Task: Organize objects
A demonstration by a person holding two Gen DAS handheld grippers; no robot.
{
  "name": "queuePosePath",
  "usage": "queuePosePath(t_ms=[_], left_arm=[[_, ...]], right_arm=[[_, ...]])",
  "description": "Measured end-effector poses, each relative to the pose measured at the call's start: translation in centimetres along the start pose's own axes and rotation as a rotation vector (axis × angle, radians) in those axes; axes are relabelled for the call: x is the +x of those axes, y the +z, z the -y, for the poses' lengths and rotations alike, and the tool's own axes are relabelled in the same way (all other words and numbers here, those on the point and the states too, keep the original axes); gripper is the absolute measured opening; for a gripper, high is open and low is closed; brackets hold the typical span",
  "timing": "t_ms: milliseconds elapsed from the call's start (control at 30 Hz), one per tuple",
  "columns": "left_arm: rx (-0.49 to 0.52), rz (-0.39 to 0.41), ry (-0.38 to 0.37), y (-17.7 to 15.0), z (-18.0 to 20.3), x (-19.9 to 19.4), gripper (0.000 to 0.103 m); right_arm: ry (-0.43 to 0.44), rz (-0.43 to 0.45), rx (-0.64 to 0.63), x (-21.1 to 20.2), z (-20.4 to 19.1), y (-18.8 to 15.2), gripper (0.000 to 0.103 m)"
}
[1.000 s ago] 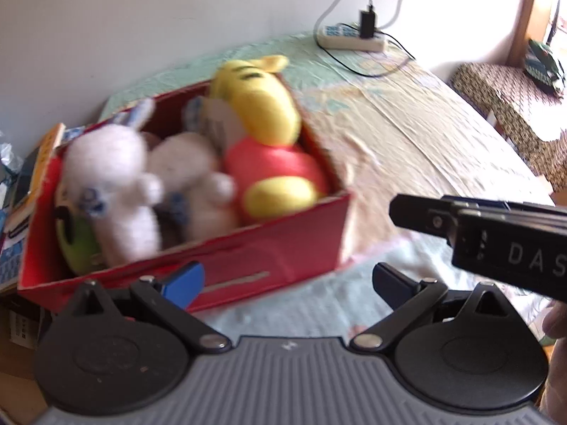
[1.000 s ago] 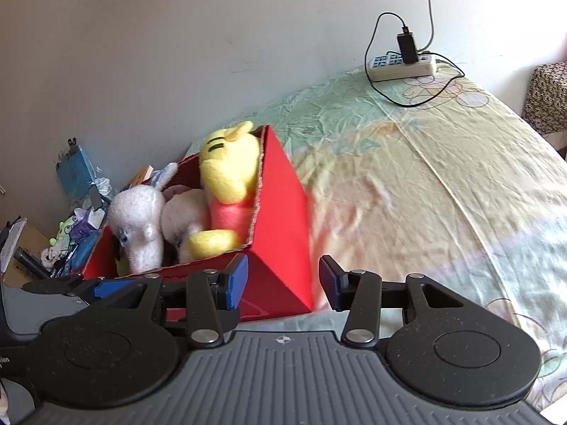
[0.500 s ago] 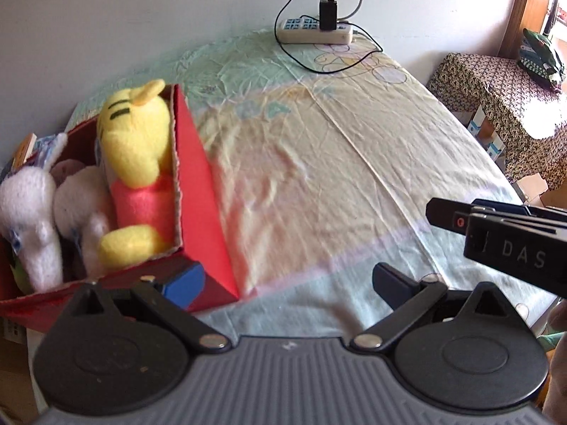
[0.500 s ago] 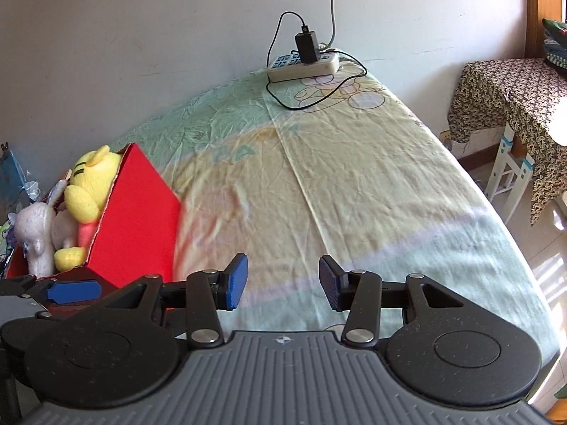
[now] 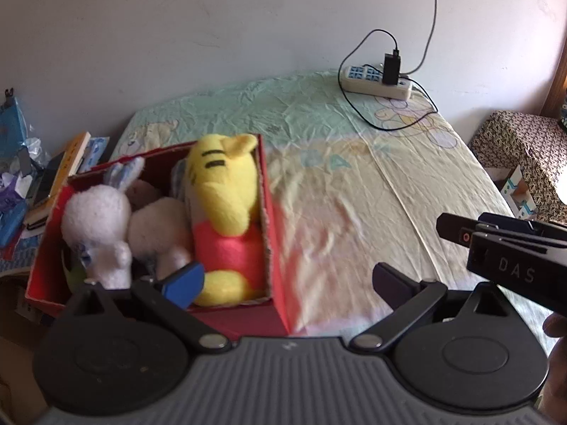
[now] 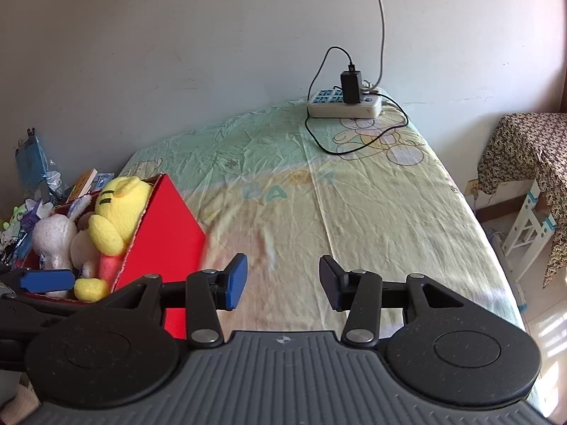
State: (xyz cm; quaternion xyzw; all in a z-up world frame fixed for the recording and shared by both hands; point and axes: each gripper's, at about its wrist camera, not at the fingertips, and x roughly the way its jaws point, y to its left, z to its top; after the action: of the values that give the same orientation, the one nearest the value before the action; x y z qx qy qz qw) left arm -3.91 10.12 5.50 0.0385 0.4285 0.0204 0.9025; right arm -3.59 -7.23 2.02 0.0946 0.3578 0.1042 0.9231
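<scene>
Side clutter [image 5: 21, 191]: books and packets stacked left of the bed.
Red box [image 5: 274, 248]: on the bed's left edge, open on top.
White rabbit [image 5: 97, 223]: upright in the box's left part.
Yellow bear [image 5: 223, 212]: packed against the box's right wall.
Left gripper [image 5: 287, 279]: fingers wide apart, holding nothing, the blue pad over the box's front.
Bedsheet [image 6: 354, 205]: pale, printed, wrinkled.
Right gripper [image 6: 283, 279]: fingers apart and empty above the sheet.
Power strip [image 6: 345, 104]: by the wall, charger plugged in.

At the far end of your bed [image 6: 372, 205] a white power strip [image 6: 345, 106] carries a black charger [image 6: 351, 86]; a patterned cloth [image 6: 528, 152] drapes furniture beside it.
</scene>
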Motion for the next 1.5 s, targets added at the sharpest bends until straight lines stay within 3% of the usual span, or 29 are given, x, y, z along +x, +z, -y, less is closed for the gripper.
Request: queuePosePath(t_ms=[133,200,567,767,967,1133,1200,1500], left_arm=[[-0.03,0.019,0.013,0.6,-3.6,-0.4,0.1],[-0.043,0.036,0.024,0.7,-5.4,-0.5,0.1],[-0.057,0.06,0.031,0.2,-14.1,0.0,0.101],[-0.07,0.055,-0.001,-0.2,-17.4,0.8,0.101],[-0.086,0.024,0.011,-0.6,-19.7,1.7,0.101],[-0.088,0.02,0.026,-0.8,-20.8,1.7,0.101],[-0.087,0.013,0.035,-0.8,-21.0,1.8,0.101],[-0.114,-0.021,0.082,-1.0,-21.3,2.1,0.101]], right_arm=[[-0.001,0.005,-0.007,0.3,-3.0,0.6,0.052],[0.0,0.014,-0.024,0.4,-4.8,0.9,0.059],[-0.049,0.02,-0.074,1.7,-13.4,0.9,0.061],[-0.117,0.018,-0.07,2.7,-16.8,0.6,0.063],[-0.152,0.003,-0.05,3.6,-19.3,-0.2,0.064],[-0.186,0.006,-0.063,4.0,-20.6,-0.4,0.07],[-0.198,0.009,-0.055,3.9,-20.9,-0.2,0.077],[-0.165,-0.012,-0.128,3.9,-22.4,0.5,0.086]])
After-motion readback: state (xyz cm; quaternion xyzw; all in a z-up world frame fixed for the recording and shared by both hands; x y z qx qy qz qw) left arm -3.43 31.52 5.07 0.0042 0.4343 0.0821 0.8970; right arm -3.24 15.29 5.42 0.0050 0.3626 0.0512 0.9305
